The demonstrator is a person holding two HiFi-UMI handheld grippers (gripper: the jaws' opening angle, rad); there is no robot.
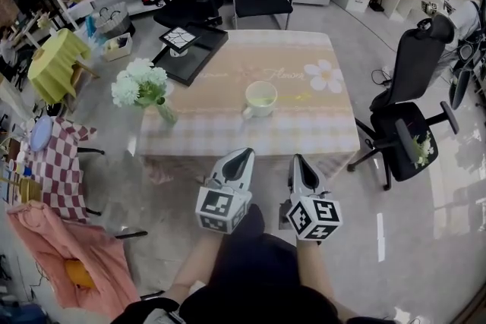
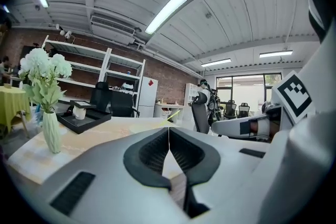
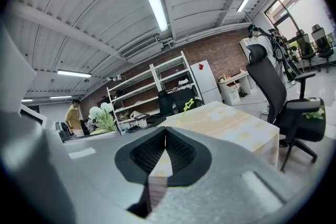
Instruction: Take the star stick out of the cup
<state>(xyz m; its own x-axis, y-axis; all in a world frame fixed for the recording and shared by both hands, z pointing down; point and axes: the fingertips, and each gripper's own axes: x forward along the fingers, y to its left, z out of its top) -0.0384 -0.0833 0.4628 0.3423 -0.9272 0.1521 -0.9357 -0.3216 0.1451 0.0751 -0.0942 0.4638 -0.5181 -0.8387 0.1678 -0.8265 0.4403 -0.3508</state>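
A pale cup (image 1: 260, 98) stands near the middle of the peach-clothed table (image 1: 228, 129). A thin yellow-green star stick (image 3: 187, 106) rises from it, its star at the top in the right gripper view. In the left gripper view the star stick (image 2: 174, 114) shows only as a slim slanted line. Both grippers hover side by side just short of the table's near edge, well apart from the cup. My left gripper (image 1: 237, 160) (image 2: 168, 129) is shut with nothing in it. My right gripper (image 1: 298, 163) (image 3: 165, 131) is also shut and holds nothing.
A vase of white flowers (image 1: 144, 87) stands at the table's left edge, and a black tray (image 1: 199, 49) with a mug lies at the far left corner. Black office chairs (image 1: 410, 125) stand to the right and behind. A checkered table (image 1: 61, 163) and a pink cloth (image 1: 72, 250) sit at the left.
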